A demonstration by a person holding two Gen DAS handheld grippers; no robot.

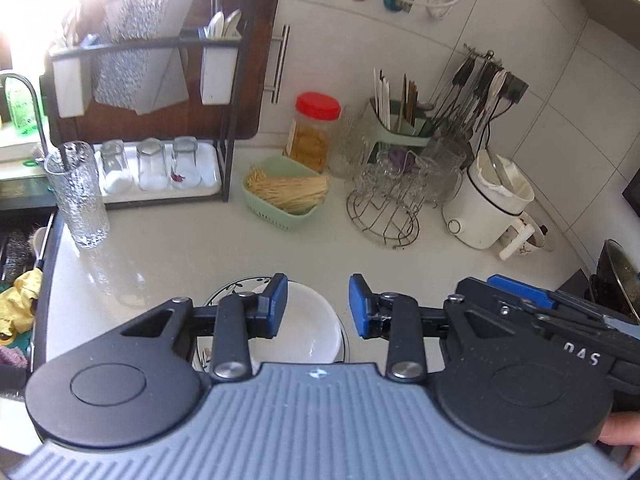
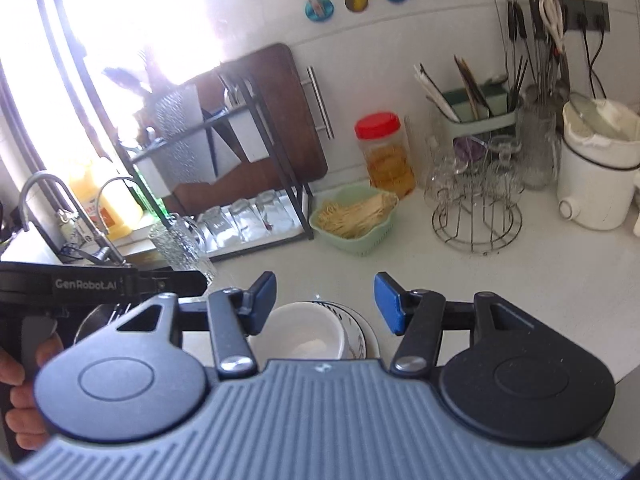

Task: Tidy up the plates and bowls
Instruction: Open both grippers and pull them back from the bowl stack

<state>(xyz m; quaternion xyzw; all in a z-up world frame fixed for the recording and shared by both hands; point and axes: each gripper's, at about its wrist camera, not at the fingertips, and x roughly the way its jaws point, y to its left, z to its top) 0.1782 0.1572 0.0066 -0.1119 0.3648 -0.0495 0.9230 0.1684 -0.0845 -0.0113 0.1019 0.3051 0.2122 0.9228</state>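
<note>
While both grippers hover empty, white bowl (image 1: 304,320) sits on patterned plate (image 1: 234,286)

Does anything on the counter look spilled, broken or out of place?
Nothing stands out. The white bowl sits upright in the patterned plates, the textured glass stands upright, and the counter shows no spill.

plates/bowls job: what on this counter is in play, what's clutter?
In play:
white bowl
patterned plate beneath it

Clutter:
red-lidded jar
green basket
wire cup stand
tall glass
white cooker
chopstick holder
</note>
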